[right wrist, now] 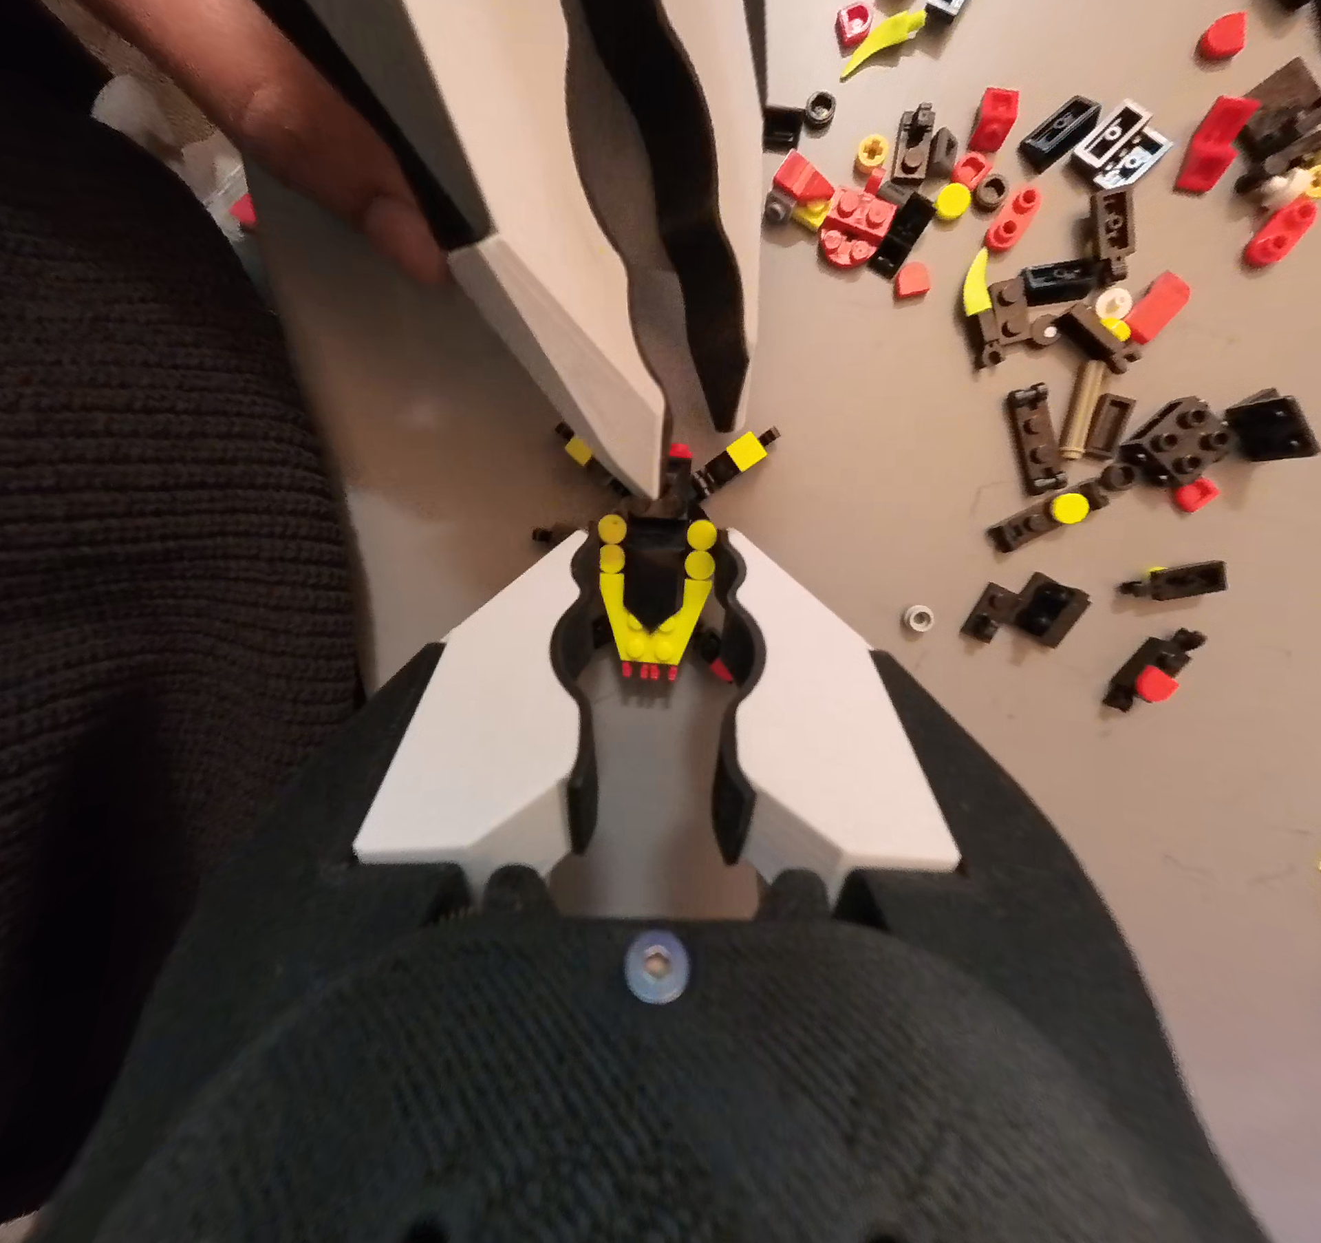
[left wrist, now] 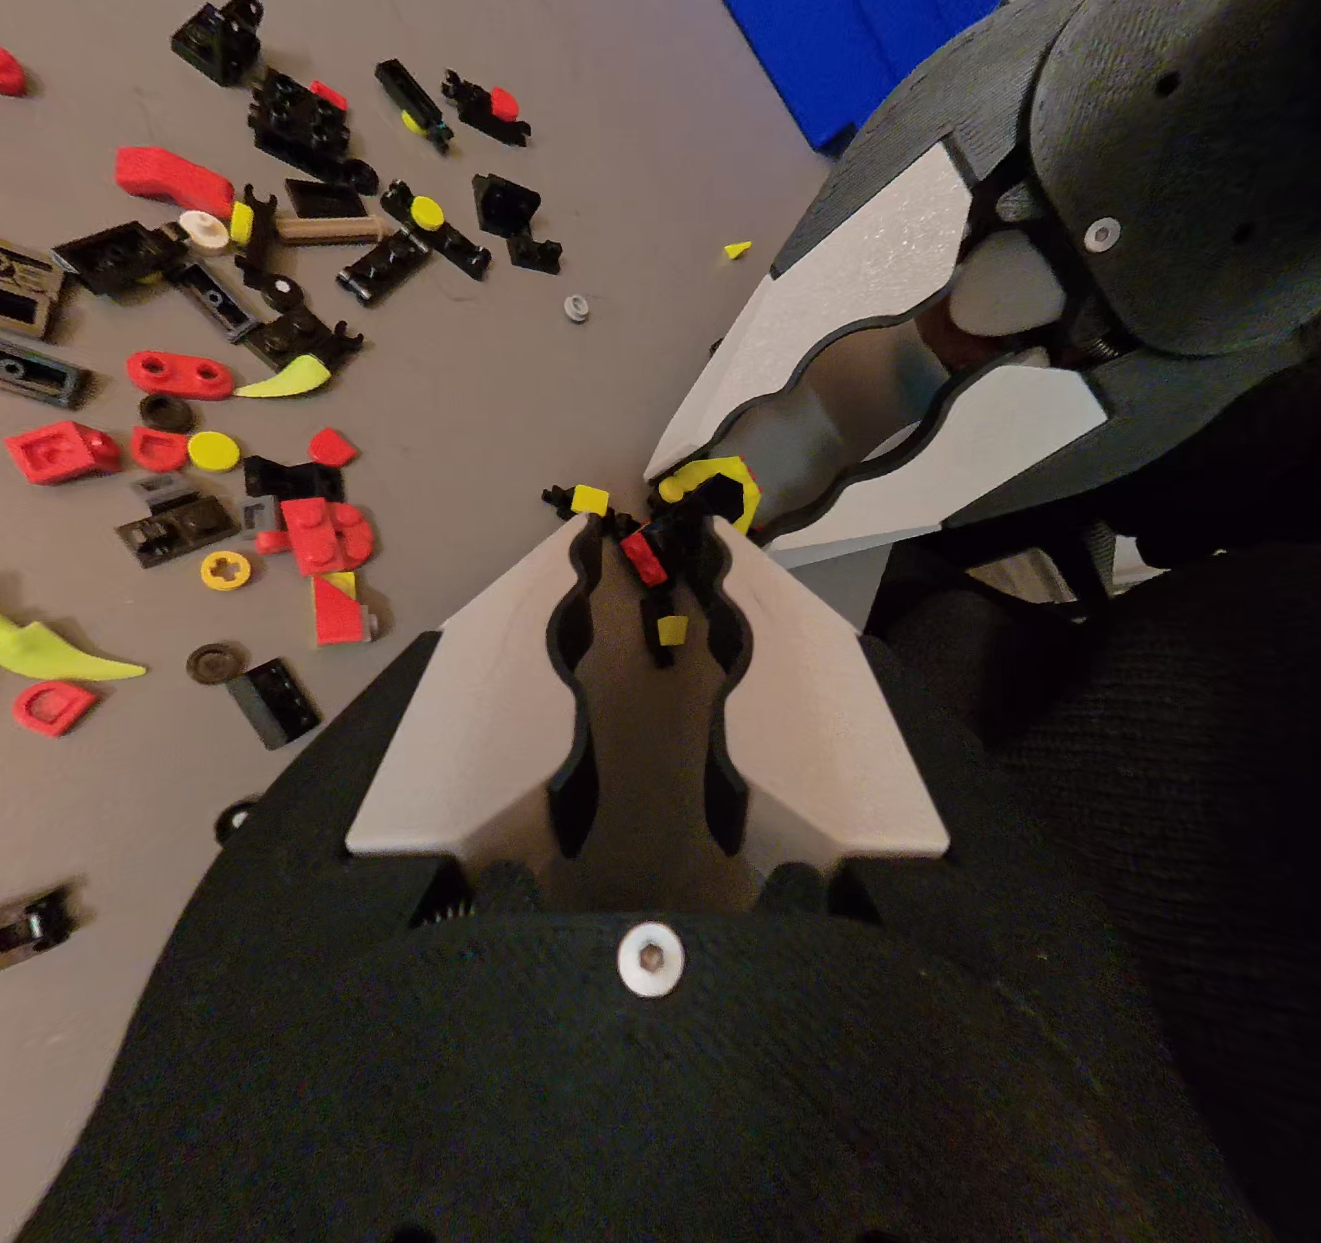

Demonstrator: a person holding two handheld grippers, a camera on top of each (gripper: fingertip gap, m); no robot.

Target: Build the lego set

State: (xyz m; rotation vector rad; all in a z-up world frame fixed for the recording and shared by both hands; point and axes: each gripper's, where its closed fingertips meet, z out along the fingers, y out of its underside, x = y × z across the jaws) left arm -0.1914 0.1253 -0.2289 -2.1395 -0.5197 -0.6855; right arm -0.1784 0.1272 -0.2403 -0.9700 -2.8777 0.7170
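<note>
With my right tool [right wrist: 654, 544] clamped on the yellow-black model [right wrist: 654, 601] and my left tool [left wrist: 650, 522] pinching its legged section [left wrist: 647, 558], I should press them squarely together.

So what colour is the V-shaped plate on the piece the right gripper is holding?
Yellow, framing a black centre; the V-shaped plate shows best in the right wrist view.

I see the lego model [right wrist: 654, 601] between both grippers' tips; loose pieces [right wrist: 1072, 265] lie scattered on the table [right wrist: 858, 422] beside it.

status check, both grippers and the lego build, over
Left gripper and right gripper both shut on black-yellow lego model. Loose bricks off to the side, nothing blocking.
</note>
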